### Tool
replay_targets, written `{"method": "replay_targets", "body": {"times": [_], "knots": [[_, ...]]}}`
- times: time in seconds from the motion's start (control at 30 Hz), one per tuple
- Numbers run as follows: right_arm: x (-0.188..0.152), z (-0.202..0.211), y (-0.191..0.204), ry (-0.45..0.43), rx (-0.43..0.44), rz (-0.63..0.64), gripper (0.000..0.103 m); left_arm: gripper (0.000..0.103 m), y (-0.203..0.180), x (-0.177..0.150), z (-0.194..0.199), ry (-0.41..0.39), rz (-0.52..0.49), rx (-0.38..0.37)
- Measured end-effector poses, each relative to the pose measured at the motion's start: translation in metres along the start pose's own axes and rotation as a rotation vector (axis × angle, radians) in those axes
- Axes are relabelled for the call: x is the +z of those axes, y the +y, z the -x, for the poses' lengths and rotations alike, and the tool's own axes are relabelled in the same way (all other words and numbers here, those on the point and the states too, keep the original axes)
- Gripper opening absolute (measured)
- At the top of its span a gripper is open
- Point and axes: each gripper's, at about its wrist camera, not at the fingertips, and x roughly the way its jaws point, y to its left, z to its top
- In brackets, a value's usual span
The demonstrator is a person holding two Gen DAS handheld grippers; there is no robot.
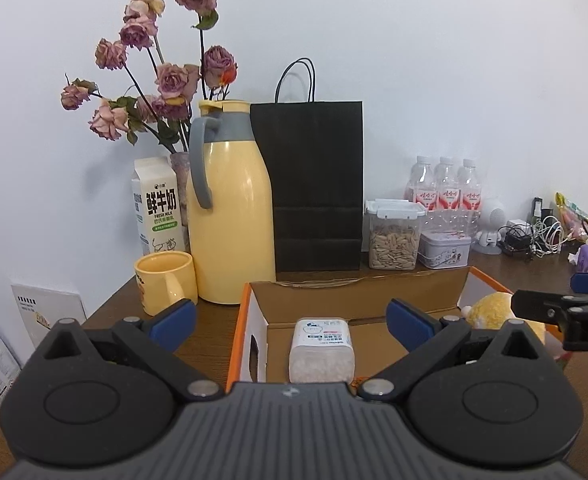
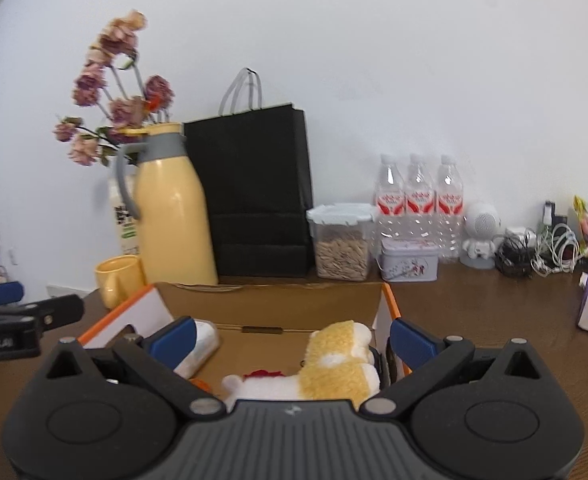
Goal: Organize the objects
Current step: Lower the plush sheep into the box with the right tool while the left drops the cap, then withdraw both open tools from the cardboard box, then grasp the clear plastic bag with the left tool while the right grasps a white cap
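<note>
Sitting on the brown desk point(image 1: 213, 320), an open cardboard box point(image 1: 249, 312) with orange edges holds a small white-lidded jar point(image 1: 321, 350) of pale granules and a yellow-and-white plush toy point(image 2: 334, 364), apart from each other. Behind the box stand a yellow thermos jug point(image 1: 229, 216), a matching mug point(image 1: 165, 280), a milk carton point(image 1: 155, 208), a black paper bag point(image 1: 314, 188), a clear tub of seeds point(image 1: 394, 240), a small tin point(image 1: 444, 250) and three water bottles point(image 1: 446, 192) against a white wall. Both the left hand-held gripper point(image 1: 289, 320) and the right hand-held gripper point(image 2: 291, 342) have their jaws spread wide, gripping nothing.
</note>
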Motion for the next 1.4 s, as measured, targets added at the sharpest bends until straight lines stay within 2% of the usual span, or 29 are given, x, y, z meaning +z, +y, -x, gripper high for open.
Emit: {"method": "replay_targets", "body": {"times": [0.2, 0.43, 0.73, 0.8, 1.07, 1.1, 1.13, 1.17, 1.23, 1.33, 1.4], "knots": [[-0.005, 0.032, 0.009, 0.005, 0.032, 0.049, 0.103, 0.103, 0.007, 0.0, 0.025, 0.004, -0.009, -0.003], [-0.028, 0.057, 0.018, 0.076, 0.075, 0.098, 0.103, 0.103, 0.021, -0.012, 0.053, 0.041, -0.015, -0.003], [-0.071, 0.054, 0.027, 0.212, 0.092, 0.111, 0.103, 0.103, 0.035, -0.045, 0.076, 0.127, -0.027, 0.003], [-0.077, 0.05, 0.028, 0.232, 0.095, 0.104, 0.099, 0.103, 0.037, -0.052, 0.079, 0.145, -0.021, 0.006], [-0.087, 0.034, 0.038, 0.292, 0.152, 0.068, 0.051, 0.103, 0.043, -0.067, 0.083, 0.192, 0.002, 0.003], [-0.088, 0.033, 0.039, 0.297, 0.157, 0.067, 0.048, 0.103, 0.044, -0.068, 0.083, 0.193, 0.004, 0.002], [-0.089, 0.032, 0.04, 0.302, 0.159, 0.07, 0.041, 0.103, 0.044, -0.068, 0.084, 0.194, 0.005, 0.0], [-0.089, 0.031, 0.04, 0.306, 0.16, 0.071, 0.029, 0.103, 0.044, -0.069, 0.084, 0.194, 0.005, -0.001], [-0.09, 0.032, 0.04, 0.305, 0.169, 0.066, 0.015, 0.103, 0.043, -0.069, 0.085, 0.196, 0.003, -0.003], [-0.089, 0.034, 0.039, 0.289, 0.175, 0.06, 0.006, 0.103, 0.042, -0.071, 0.084, 0.205, 0.002, -0.007], [-0.089, 0.036, 0.039, 0.284, 0.182, 0.06, 0.005, 0.103, 0.041, -0.072, 0.083, 0.214, 0.003, -0.01]]}}
